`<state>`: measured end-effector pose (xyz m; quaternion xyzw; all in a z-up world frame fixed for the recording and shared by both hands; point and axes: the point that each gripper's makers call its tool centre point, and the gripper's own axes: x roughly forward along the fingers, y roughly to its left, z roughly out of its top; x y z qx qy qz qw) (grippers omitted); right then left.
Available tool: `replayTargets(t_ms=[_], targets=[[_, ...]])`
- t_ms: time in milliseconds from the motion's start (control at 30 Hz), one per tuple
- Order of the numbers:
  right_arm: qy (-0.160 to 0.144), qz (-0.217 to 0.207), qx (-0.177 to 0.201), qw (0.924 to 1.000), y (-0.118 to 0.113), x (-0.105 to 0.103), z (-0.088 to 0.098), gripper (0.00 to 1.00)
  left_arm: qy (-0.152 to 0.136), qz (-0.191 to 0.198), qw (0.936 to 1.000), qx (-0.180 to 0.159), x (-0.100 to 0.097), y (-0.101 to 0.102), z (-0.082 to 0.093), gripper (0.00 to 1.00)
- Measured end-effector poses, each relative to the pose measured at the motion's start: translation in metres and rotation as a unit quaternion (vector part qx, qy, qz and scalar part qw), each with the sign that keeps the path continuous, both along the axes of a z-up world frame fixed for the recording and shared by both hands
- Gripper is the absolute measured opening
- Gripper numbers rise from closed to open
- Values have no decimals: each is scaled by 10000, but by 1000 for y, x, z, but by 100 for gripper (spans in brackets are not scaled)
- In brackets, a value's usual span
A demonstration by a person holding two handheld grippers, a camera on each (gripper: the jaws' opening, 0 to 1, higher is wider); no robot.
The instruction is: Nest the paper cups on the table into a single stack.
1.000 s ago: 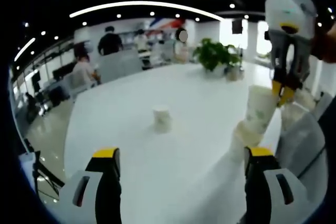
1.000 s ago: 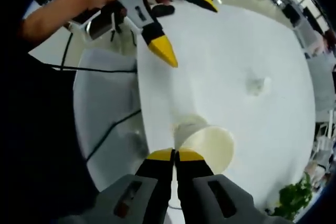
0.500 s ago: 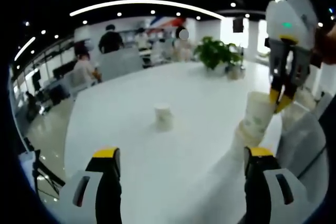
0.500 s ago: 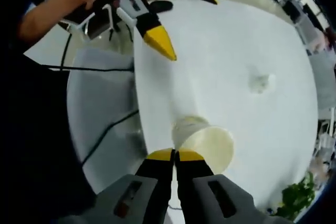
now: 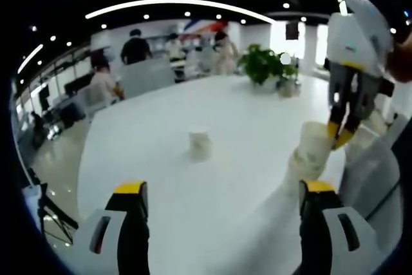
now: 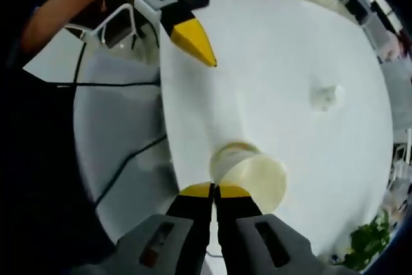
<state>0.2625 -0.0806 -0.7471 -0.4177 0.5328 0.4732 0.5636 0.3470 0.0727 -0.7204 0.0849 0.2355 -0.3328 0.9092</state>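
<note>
A lone white paper cup [image 5: 199, 143] stands upside down near the middle of the white table [image 5: 238, 107]. In the left gripper view my left gripper [image 5: 221, 192] is open above the table's near part, nothing between its jaws. At right, my right gripper [image 5: 340, 134] is shut on the rim of a tilted paper cup [image 5: 315, 147] that sits down into a lower cup [image 5: 297, 173] on the table. In the right gripper view my right gripper [image 6: 215, 190] pinches the held cup [image 6: 257, 179] at its rim, the lower cup [image 6: 226, 157] under it; the lone cup [image 6: 323, 96] lies far off, and the left gripper [image 6: 219, 14] hangs at top.
A grey chair [image 5: 370, 178] stands at the table's right edge, and the same chair [image 6: 119, 140] sits beside the cups. Potted plants [image 5: 265, 67] stand at the table's far end. Several people [image 5: 135, 49] are beyond the table. A cable [image 6: 132, 159] crosses the chair.
My right gripper has lowered the held cup deeper into the cup below it. The left gripper has stayed open and nearly still.
</note>
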Motion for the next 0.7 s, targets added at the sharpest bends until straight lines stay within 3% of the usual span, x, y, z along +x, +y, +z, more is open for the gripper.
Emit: replayTargets(t_ms=[700], targets=[[53, -133, -25, 9999, 4, 6, -30, 0, 38, 108, 9999, -24, -3, 6, -2, 95]])
